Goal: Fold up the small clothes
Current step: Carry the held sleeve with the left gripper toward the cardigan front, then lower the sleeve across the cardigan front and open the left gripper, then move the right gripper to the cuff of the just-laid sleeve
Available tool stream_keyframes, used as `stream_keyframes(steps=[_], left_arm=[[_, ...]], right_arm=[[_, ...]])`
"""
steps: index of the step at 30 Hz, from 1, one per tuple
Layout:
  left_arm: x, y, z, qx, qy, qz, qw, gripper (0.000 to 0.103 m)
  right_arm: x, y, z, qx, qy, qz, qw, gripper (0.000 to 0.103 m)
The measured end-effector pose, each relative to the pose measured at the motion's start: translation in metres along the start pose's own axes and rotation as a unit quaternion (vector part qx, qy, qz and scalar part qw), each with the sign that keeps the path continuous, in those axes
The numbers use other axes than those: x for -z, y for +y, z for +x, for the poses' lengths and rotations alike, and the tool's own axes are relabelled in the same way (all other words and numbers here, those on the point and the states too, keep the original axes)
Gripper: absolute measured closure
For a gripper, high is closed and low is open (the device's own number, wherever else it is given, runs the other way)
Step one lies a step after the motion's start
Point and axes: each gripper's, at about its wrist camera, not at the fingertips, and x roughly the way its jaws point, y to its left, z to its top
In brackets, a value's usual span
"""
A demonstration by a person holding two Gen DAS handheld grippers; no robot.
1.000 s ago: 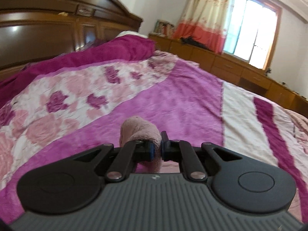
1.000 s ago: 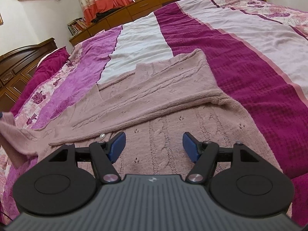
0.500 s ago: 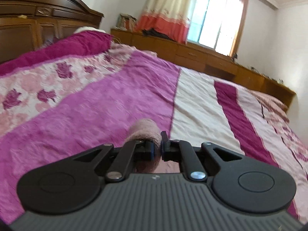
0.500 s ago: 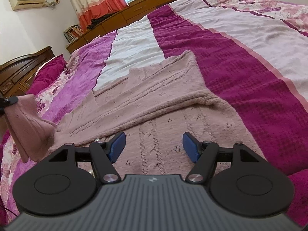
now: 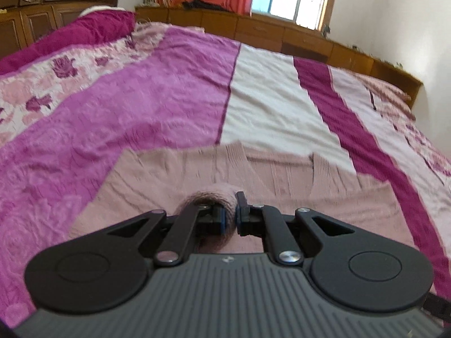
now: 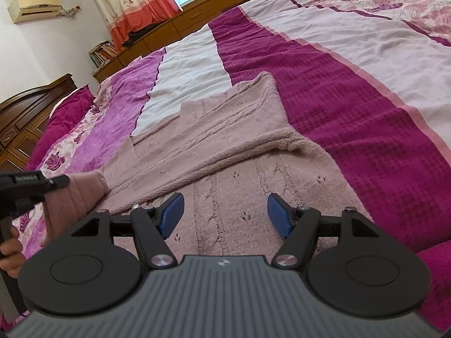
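Far left in the right wrist view, a carved wooden headboard [image 6: 25, 112] rises behind a dark magenta pillow [image 6: 64, 121], and an air conditioner [image 6: 35, 8] hangs on the wall above. Below these, the left tool [image 6: 52, 181] reaches in from the frame's edge, held by a hand [image 6: 10, 250] partly cut off by the border. Its fingers are pinched together on a sleeve [image 6: 76, 197] of the pink knitted sweater [image 6: 234, 152], lifting that bunched end clear of the bed [image 6: 352, 90].

The left wrist view shows the same grip from behind: the left tool [image 5: 230, 219] is closed on the rolled sleeve end [image 5: 214, 197], which bulges up between and ahead of the two black fingers. Beyond it the sweater [image 5: 282, 180] lies flat, its ribbed neckline [image 5: 279, 159] facing the far side of the bed, over the violet, white and dark magenta stripes of the bedspread [image 5: 157, 95].

Moving right in the right wrist view, the sweater spreads across the middle of the bed, its other sleeve [image 6: 225, 129] folded inward over the body in a long diagonal band. The right tool [image 6: 225, 215] hovers above the sweater's lower part with its blue pads [image 6: 172, 214] wide apart and nothing between them.

Further right, the bedspread [image 6: 338, 112] runs in a broad dark magenta stripe, then white, then a rose print. Behind the bed a low wooden cabinet [image 6: 197, 19] lines the wall under an orange-hemmed curtain [image 6: 135, 5].
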Motion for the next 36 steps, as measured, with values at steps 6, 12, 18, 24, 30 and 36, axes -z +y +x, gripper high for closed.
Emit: stream_keyframes(steps=[6, 12, 18, 24, 30, 36], left_arm=[[0.014, 0.000, 0.004, 0.004, 0.033, 0.020, 0.9993, 0.091], [0.024, 0.001, -0.003, 0.013, 0.054, 0.029, 0.9981, 0.061], [0.033, 0.002, -0.015, 0.014, 0.068, 0.038, 0.9969, 0.058], [0.041, 0.012, -0.031, 0.009, 0.073, 0.038, 0.9966, 0.055], [0.049, 0.026, -0.046, -0.020, 0.070, 0.045, 0.9964, 0.052], [0.049, 0.053, -0.055, -0.045, 0.065, 0.024, 0.9965, 0.052]], right_arm=[[0.003, 0.001, 0.001, -0.003, 0.002, -0.003, 1.000, 0.031], [0.005, 0.000, 0.002, -0.008, 0.006, 0.000, 1.000, 0.031], [0.006, 0.001, 0.001, -0.012, 0.008, -0.001, 1.000, 0.031], [0.006, 0.003, 0.001, -0.015, 0.011, -0.004, 1.000, 0.031], [0.007, 0.010, 0.003, -0.020, 0.018, -0.014, 1.000, 0.031], [0.003, 0.031, 0.010, -0.034, 0.034, -0.039, 0.998, 0.031]])
